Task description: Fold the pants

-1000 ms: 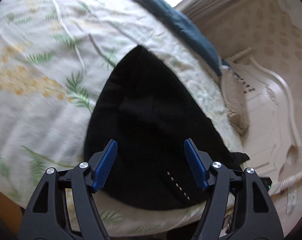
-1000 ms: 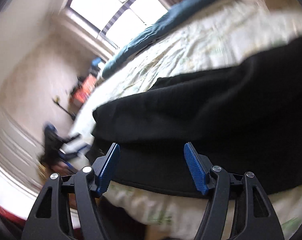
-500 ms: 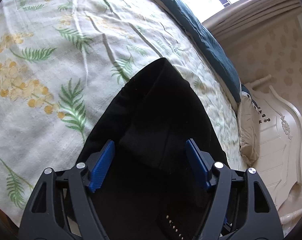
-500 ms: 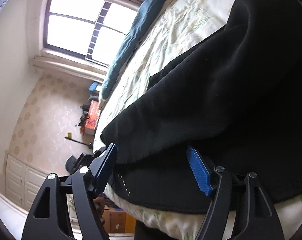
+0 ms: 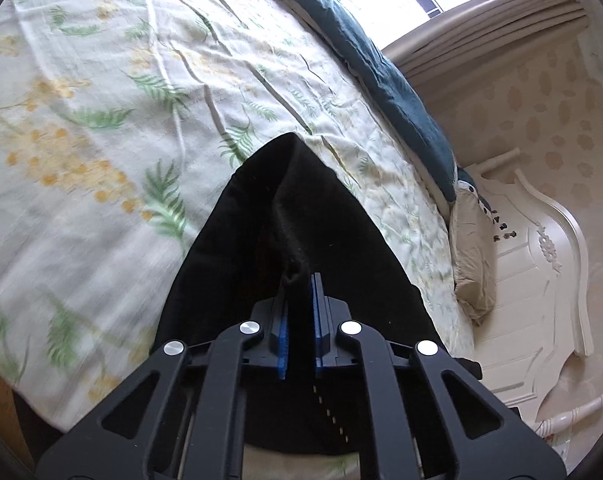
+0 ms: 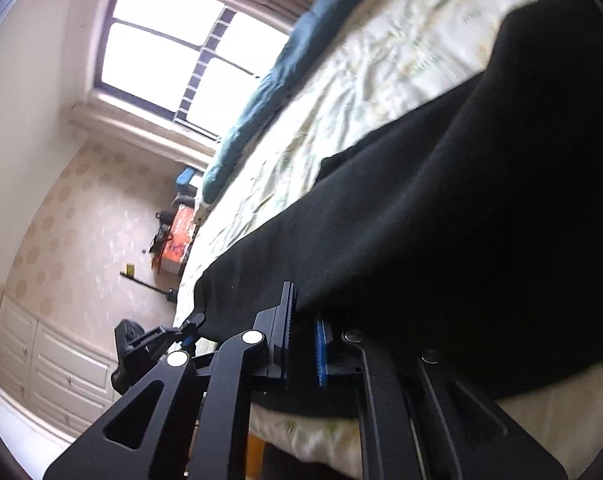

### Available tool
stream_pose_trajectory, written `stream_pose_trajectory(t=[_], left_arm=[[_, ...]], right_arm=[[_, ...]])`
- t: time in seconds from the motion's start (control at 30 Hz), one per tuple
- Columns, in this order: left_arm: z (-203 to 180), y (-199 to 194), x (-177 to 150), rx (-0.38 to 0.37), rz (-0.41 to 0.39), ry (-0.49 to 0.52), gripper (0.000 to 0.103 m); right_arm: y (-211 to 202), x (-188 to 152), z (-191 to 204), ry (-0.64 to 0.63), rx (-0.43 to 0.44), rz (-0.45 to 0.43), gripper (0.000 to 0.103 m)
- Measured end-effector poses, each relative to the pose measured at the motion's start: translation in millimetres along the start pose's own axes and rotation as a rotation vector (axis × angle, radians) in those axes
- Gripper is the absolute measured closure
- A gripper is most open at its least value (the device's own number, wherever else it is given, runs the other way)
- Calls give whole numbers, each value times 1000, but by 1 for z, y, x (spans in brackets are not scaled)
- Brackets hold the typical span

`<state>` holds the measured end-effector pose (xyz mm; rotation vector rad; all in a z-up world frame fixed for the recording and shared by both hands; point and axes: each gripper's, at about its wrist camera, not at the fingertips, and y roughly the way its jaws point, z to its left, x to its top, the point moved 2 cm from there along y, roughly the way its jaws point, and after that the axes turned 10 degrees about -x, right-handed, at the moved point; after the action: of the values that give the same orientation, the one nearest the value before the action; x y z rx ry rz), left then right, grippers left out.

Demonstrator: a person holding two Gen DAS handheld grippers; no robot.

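Black pants (image 5: 261, 216) lie on a bed with a floral sheet (image 5: 101, 128), near its front edge. In the left wrist view my left gripper (image 5: 300, 280) is shut on a pinched ridge of the black fabric, and the cloth rises to the blue pads. In the right wrist view the pants (image 6: 441, 208) fill the right side. My right gripper (image 6: 303, 304) is shut on the near edge of the pants, with fabric draped over its right finger. The far end of the pants comes to a point (image 5: 291, 138) on the sheet.
A dark teal blanket (image 5: 365, 52) lies along the far side of the bed below a window (image 6: 173, 44). A beige pillow (image 5: 471, 256) rests against a white headboard (image 5: 541, 264). White cabinets (image 6: 49, 360) and floor clutter (image 6: 177, 240) stand beside the bed.
Both grippers were open over the pants and have closed on the black fabric. The left one pinched up a ridge; the right one clamped the near edge.
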<state>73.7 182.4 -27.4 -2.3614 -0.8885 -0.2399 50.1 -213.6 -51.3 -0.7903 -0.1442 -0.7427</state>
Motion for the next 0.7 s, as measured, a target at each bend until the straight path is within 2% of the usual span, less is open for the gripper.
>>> stream_pose_trajectory(t=[0.07, 0.3, 0.4, 0.53, 0.6, 0.7], left_arm=[[1, -10, -6, -6, -4, -3, 95], [37, -23, -27, 73, 22, -42, 95], [50, -23, -31, 48, 38, -72, 95], [41, -25, -31, 61, 39, -23, 95], [28, -31, -34, 113, 30, 49, 94], [5, -41, -41, 197, 18, 176, 92]], right_arm=[[-3, -5, -2, 5, 5, 24, 94], [9, -35, -32, 55, -36, 131, 94], [16, -40, -41, 78, -33, 146, 94], [14, -41, -39, 73, -15, 156, 93], [9, -41, -42, 82, 2, 159, 91], [-5, -38, -49, 100, 11, 150, 81]])
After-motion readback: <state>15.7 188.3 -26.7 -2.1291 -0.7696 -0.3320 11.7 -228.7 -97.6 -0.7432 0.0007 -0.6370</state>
